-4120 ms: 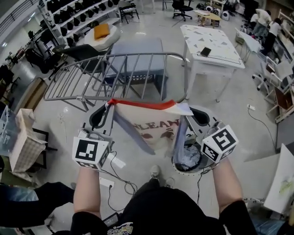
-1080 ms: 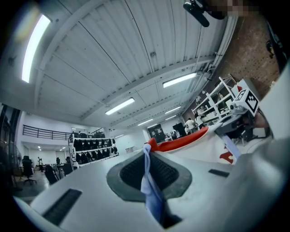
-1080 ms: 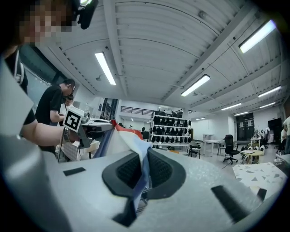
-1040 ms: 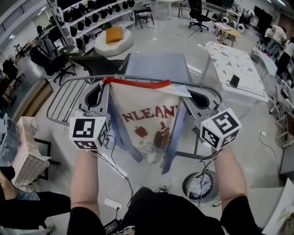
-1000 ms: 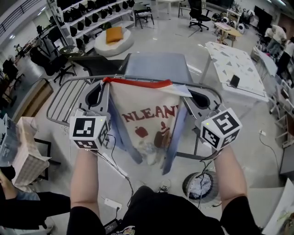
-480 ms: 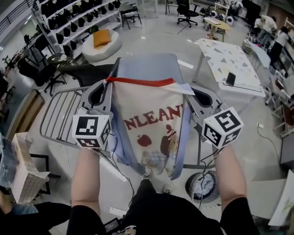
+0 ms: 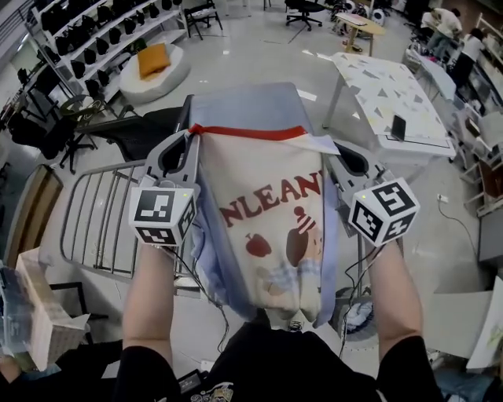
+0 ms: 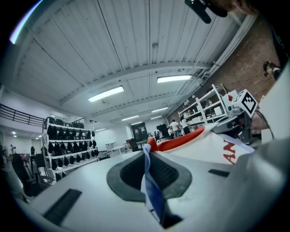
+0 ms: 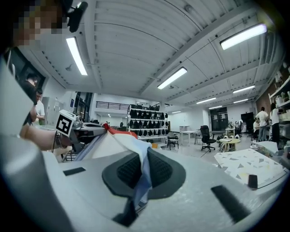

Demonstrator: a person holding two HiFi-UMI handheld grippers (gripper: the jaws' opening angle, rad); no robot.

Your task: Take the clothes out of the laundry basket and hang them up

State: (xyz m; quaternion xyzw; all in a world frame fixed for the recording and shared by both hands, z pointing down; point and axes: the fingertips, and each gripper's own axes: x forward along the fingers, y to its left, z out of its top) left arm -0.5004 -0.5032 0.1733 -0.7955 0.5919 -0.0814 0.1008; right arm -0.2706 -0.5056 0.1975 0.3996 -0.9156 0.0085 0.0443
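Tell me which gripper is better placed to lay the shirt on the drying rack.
Left, probably. Both grippers are shut on the shirt's top corners, but the drying rack's visible bars lie just below the left gripper; none show beside the right gripper.

Open lab hall: equipment shelves (image 7: 102,31), office chairs (image 7: 302,9), worktables (image 7: 376,85).

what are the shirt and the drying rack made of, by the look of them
The shirt looks like soft matte fabric, probably cotton: it hangs limp and creases. The drying rack seems metal, grey-coated: thin, straight, rigid bars.
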